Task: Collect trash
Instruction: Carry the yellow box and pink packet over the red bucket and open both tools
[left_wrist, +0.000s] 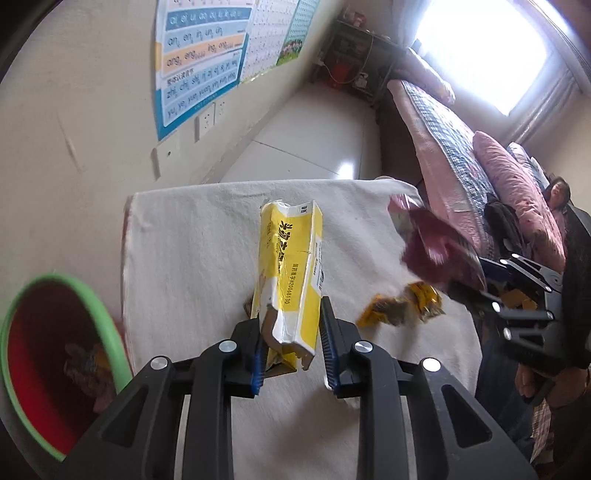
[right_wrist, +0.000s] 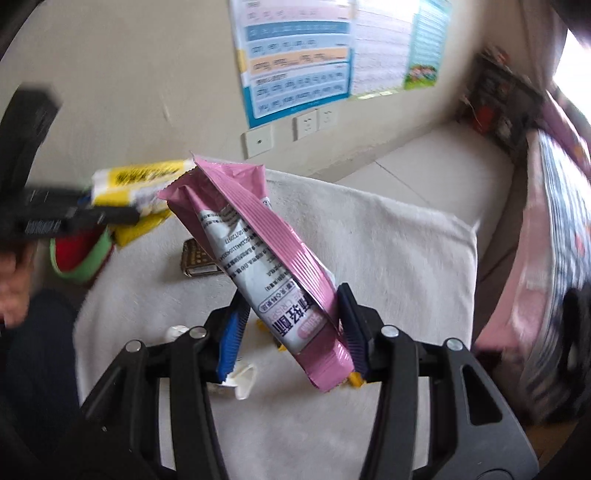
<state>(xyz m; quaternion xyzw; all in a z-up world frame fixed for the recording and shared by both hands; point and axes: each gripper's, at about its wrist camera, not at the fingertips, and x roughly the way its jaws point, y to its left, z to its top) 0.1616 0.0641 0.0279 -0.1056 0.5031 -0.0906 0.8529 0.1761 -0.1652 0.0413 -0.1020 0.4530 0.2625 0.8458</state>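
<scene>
Left gripper: I pinch my yellow carton, lifted above the white cloth.
Right gripper: I pinch my pink wrapper.
Bin: near left, beside the cloth.

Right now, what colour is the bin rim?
Green rim around a red inside; clearest in the left wrist view.

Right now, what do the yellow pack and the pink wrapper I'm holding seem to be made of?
Yellow pack: looks like thin glossy card or coated paper, since it shows sharp creases and torn brown edges. Pink wrapper: probably plastic film with a satin sheen, going by its soft wrinkles and serrated end.
</scene>
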